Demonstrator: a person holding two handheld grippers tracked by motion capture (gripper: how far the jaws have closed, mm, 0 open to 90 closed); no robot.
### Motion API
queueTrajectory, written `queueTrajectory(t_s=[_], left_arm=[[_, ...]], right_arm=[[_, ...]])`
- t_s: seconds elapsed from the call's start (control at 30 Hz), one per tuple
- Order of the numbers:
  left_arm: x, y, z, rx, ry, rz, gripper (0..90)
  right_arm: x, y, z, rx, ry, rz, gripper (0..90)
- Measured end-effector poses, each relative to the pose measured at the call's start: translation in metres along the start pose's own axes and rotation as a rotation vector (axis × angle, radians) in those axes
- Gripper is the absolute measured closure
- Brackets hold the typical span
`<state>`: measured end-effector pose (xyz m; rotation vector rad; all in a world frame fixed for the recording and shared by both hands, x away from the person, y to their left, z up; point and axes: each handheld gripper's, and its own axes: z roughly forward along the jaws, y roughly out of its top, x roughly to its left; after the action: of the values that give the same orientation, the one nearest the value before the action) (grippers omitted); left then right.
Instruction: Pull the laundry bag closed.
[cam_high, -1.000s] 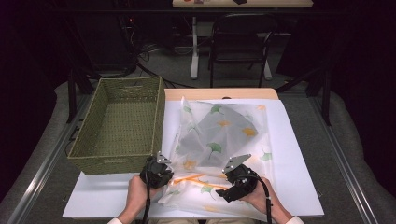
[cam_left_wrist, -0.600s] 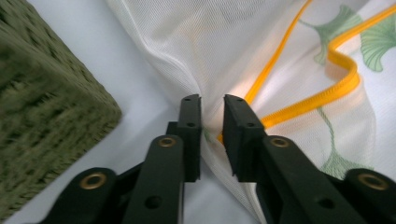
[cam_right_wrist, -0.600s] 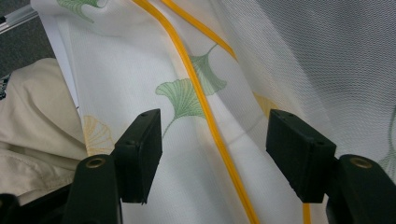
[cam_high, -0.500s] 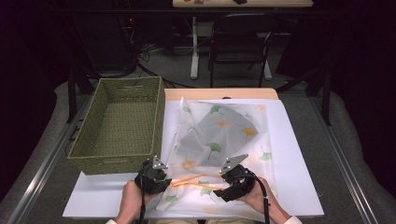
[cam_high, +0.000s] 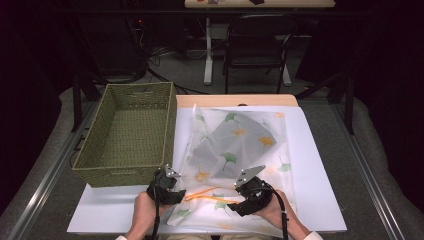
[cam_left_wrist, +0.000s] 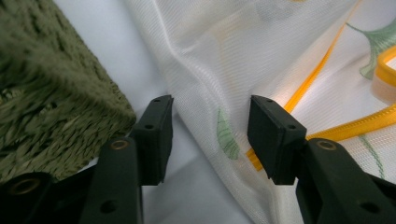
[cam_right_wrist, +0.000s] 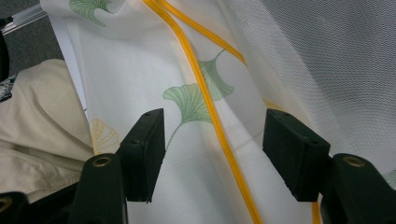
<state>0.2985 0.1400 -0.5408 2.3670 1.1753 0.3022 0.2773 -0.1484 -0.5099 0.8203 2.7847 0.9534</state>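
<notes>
A sheer white cloth (cam_high: 235, 145) with green and orange ginkgo leaves and orange trim lies crumpled on the white sheet (cam_high: 310, 165). My left gripper (cam_high: 175, 192) is at its near left edge. Its jaws have just been opening and stand apart over the cloth's edge (cam_left_wrist: 224, 70), the pads clear of it (cam_left_wrist: 210, 121). My right gripper (cam_high: 240, 204) is at the near right part. Its jaws have just been closing a little but remain open (cam_right_wrist: 215, 140), with the orange trim (cam_right_wrist: 205, 98) running between them, untouched.
An olive woven basket (cam_high: 130, 135) stands left of the cloth, its corner (cam_left_wrist: 46, 107) close to my left jaw. The person's beige clothing (cam_right_wrist: 37, 121) is at the near edge. A wooden table edge (cam_high: 235, 100) and a chair (cam_high: 255, 45) lie beyond.
The left gripper has drawn slightly toward the near edge and its jaws have opened, letting go of the cloth's edge. The right gripper has stayed in place.
</notes>
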Motion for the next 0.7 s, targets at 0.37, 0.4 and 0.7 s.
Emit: queueTrajectory(t_s=[0.37,0.4,0.7], left_arm=[[-0.0004,-0.0079,-0.0003,-0.047,-0.038,-0.001,61.2],[-0.0012,-0.0079,-0.0004,-0.049,-0.046,0.01,65.8],[-0.0005,-0.007,0.0008,-0.059,-0.047,0.046,88.2]], right_arm=[[0.0011,0.0003,0.003,0.013,0.01,-0.004,38.2],[0.001,0.0004,0.0034,0.012,0.01,-0.004,38.2],[0.0016,0.0025,0.0073,0.027,0.015,0.01,37.9]])
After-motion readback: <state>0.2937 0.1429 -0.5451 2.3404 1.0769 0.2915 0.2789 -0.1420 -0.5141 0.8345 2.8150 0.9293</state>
